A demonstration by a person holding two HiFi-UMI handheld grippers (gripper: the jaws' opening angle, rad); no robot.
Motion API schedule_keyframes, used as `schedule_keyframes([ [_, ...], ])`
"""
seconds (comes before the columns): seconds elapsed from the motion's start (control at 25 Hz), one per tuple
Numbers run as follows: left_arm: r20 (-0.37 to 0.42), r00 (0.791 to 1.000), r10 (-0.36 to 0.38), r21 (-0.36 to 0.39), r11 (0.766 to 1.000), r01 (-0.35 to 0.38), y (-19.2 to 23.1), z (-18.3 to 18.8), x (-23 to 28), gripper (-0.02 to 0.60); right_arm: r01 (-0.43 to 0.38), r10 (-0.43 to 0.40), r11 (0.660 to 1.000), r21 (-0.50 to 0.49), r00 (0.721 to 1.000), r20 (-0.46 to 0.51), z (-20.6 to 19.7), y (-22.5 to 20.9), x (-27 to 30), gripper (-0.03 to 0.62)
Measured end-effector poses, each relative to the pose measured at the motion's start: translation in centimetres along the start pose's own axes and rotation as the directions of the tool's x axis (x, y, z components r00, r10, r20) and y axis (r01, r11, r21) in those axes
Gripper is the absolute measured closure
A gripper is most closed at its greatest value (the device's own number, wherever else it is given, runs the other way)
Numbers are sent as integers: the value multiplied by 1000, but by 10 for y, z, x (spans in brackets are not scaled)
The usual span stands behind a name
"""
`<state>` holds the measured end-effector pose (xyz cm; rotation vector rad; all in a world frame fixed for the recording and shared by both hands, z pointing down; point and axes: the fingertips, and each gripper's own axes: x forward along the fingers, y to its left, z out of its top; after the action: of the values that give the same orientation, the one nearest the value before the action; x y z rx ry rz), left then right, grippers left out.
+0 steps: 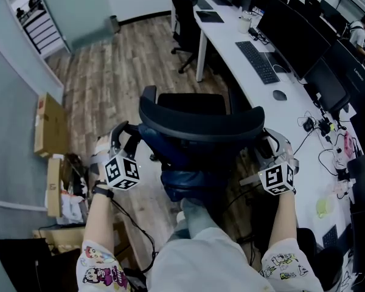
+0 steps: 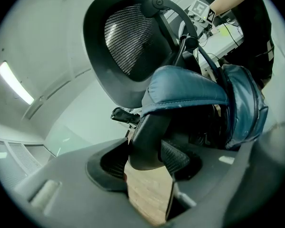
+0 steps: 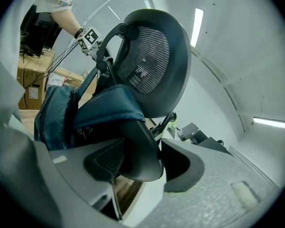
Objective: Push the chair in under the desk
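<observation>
A black office chair [image 1: 201, 123] with a mesh back [image 2: 128, 37] stands in front of me, a little left of the long white desk [image 1: 226, 36]. A blue bag [image 1: 188, 175] hangs on the back of the chair. My left gripper [image 1: 126, 141] is shut on the left side of the chair's black back frame [image 2: 149, 137], which sits between its pads. My right gripper [image 1: 269, 145] is shut on the right side of the frame [image 3: 140, 151]. In each gripper view the other gripper's marker cube shows beyond the chair.
On the desk are a keyboard [image 1: 258, 61], a mouse [image 1: 280, 94], a row of monitors [image 1: 295, 32] and cables. A second black chair [image 1: 185, 17] stands further along the desk. Cardboard boxes [image 1: 52, 126] lie on the wooden floor at the left.
</observation>
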<state>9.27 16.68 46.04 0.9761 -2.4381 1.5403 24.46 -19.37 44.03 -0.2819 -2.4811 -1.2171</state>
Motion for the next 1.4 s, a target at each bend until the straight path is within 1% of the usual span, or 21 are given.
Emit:
schedule_keyframes([
  [0.52,12,1000,-8,10,1000,7,24,-3,42,353,26,-26,1000,13,1000,-9,5,-11,26,359],
  [0.84,22,999,-27,34,999,26,39,2,82,353,43,-42,999,23,999,-30,1,-26,51,359],
  [1.16,11,999,-41,47,998,40,58,4,126,353,56,-55,998,27,998,-40,-1,-44,83,361],
  [1.4,23,999,-34,46,998,33,73,9,156,353,69,-68,997,18,997,-38,-2,-60,105,362],
])
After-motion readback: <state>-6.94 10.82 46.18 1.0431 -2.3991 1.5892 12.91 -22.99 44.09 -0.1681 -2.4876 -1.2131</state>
